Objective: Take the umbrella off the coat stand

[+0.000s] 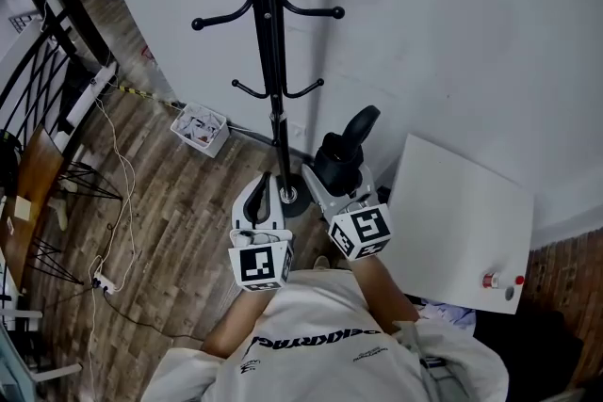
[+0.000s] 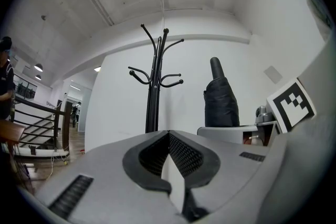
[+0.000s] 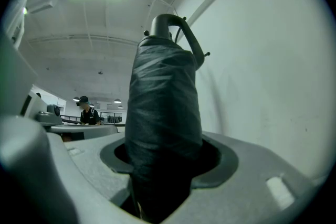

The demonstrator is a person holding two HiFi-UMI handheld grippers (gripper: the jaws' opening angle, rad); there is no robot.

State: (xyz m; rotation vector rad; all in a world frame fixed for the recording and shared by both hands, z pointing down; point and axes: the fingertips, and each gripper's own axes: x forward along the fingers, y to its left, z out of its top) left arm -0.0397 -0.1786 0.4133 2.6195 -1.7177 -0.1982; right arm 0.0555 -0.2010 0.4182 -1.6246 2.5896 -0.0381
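Observation:
The black coat stand (image 1: 273, 61) rises against the white wall, and its hooks carry nothing. A folded black umbrella (image 1: 344, 151) with a curved handle is held to the right of the pole, apart from the hooks. My right gripper (image 1: 337, 172) is shut on it, and in the right gripper view the umbrella (image 3: 163, 113) fills the gap between the jaws. My left gripper (image 1: 266, 188) hangs just left of the pole's base, shut with nothing in it. The left gripper view shows its pads (image 2: 178, 155) meeting, with the coat stand (image 2: 155, 86) and the umbrella (image 2: 220, 97) beyond.
A white table (image 1: 462, 221) stands at the right with small red items (image 1: 490, 280) near its edge. On the wooden floor lie a small box (image 1: 200, 129) and cables (image 1: 118, 174). A black railing (image 1: 38, 80) and a chair (image 1: 33, 184) are at the left. A person (image 3: 86, 110) stands far off.

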